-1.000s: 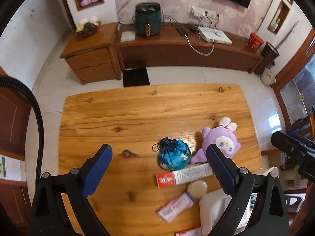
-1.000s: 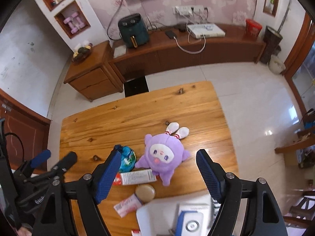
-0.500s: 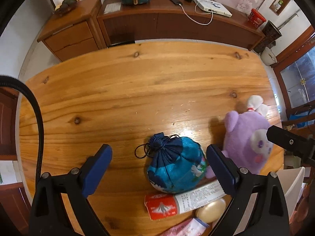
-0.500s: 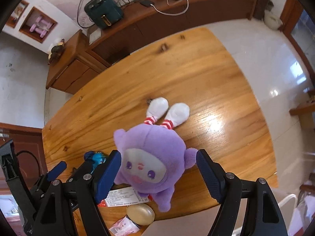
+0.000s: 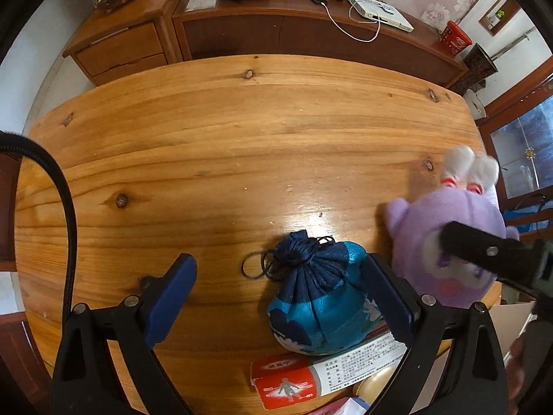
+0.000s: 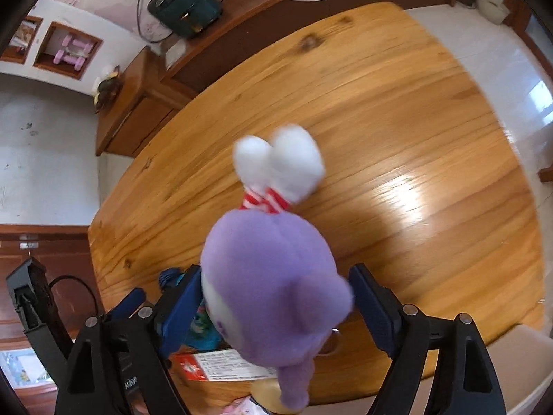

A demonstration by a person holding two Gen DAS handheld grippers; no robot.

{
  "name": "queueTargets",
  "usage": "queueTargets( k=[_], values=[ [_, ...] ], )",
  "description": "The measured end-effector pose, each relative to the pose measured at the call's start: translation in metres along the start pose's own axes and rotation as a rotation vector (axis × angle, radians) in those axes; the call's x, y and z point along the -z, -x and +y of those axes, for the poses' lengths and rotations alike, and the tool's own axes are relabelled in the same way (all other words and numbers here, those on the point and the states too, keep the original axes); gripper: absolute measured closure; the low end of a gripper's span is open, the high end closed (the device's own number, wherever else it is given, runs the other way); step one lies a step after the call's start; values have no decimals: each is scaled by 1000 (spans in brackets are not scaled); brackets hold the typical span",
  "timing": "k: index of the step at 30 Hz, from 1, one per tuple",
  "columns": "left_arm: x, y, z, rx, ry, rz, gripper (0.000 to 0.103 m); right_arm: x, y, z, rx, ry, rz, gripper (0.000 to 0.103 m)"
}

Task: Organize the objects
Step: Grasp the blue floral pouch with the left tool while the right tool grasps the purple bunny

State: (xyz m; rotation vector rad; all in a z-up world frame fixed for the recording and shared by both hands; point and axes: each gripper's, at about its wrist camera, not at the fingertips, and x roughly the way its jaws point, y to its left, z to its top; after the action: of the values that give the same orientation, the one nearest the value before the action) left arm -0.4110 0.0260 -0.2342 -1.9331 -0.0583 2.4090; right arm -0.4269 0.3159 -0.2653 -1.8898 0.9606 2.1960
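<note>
The purple plush toy (image 6: 273,297) lies on the wooden table (image 6: 397,110) between the right gripper (image 6: 276,306)'s jaws, which are opening wide and not yet pressing it. The left gripper (image 5: 280,297) gapes around the blue drawstring pouch (image 5: 318,297). Both look poised to grasp; closing comes next. The boxes below are cut off.

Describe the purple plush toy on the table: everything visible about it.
The purple plush toy is soft, round and fuzzy, with a white face patch, stubby arms, and two white feet above red-striped cuffs. It lies on the wooden table, feet pointing toward the far edge, beside the blue drawstring pouch. The right gripper straddles its head, jaws opening, pads not clearly pressing it.
</note>
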Motion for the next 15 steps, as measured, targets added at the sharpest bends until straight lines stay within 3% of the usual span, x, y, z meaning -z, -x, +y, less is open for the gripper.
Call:
queueTargets(
  k=[2,3,4,12,15],
  values=[
    [1,-1,1,13,5,3,5,1,-2,6,26,23,-2,19],
    [1,-1,0,19,7,5,5,2,-3,9,38,34,1,22],
    [1,-2,-1,22,9,5,5,2,-3,11,43,45,6,33],
    [3,-8,-18,30,-28,19,6,4,11,10,149,91,-27,38],
    [3,-9,-24,54,-32,20,18,6,14,7,161,93,-36,38]
  ],
)
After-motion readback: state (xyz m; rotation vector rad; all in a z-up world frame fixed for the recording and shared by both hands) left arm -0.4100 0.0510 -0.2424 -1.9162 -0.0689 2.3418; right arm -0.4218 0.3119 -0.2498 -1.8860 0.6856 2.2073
